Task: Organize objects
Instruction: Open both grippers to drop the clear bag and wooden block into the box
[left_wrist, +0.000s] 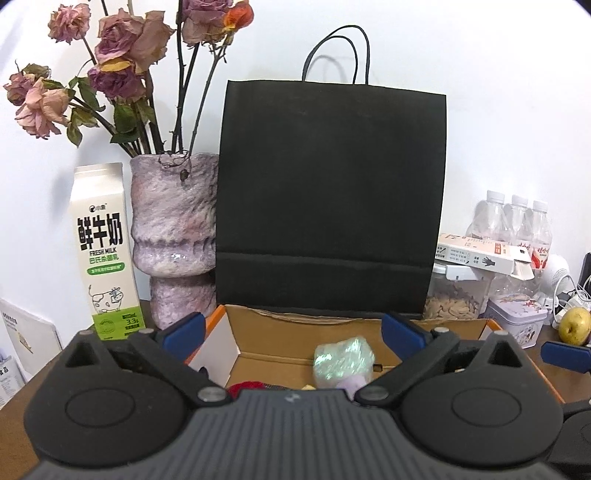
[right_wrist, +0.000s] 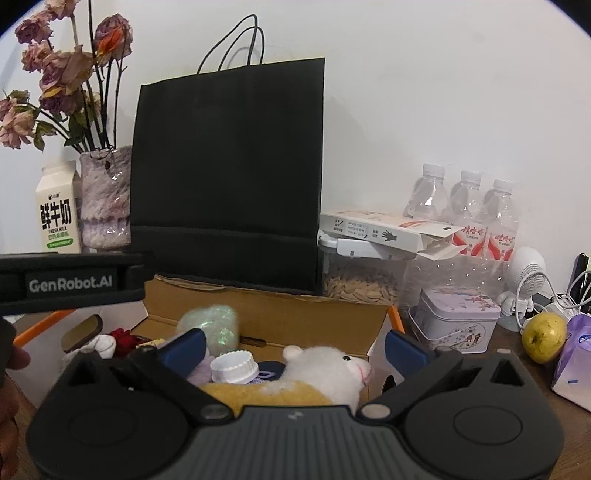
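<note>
An open cardboard box (left_wrist: 258, 343) stands in front of a black paper bag (left_wrist: 332, 195). In it lie a shiny greenish wrapped bundle (left_wrist: 341, 360) and something red (left_wrist: 245, 386). My left gripper (left_wrist: 291, 330) hovers over the box with its blue fingertips wide apart and nothing between them. My right gripper (right_wrist: 295, 349) is open too, above a white plush sheep (right_wrist: 332, 373) and a white-capped bottle (right_wrist: 232, 367) lying in the box (right_wrist: 266, 314). Neither touches its pads. The left gripper's body (right_wrist: 74, 282) crosses the left of the right wrist view.
A milk carton (left_wrist: 107, 251) and a vase of dried roses (left_wrist: 173, 229) stand left of the bag. On the right are a seed jar (right_wrist: 362, 284), a flat carton (right_wrist: 384, 232), a tin (right_wrist: 454, 321), water bottles (right_wrist: 465, 206), a pear (right_wrist: 545, 336) and cables.
</note>
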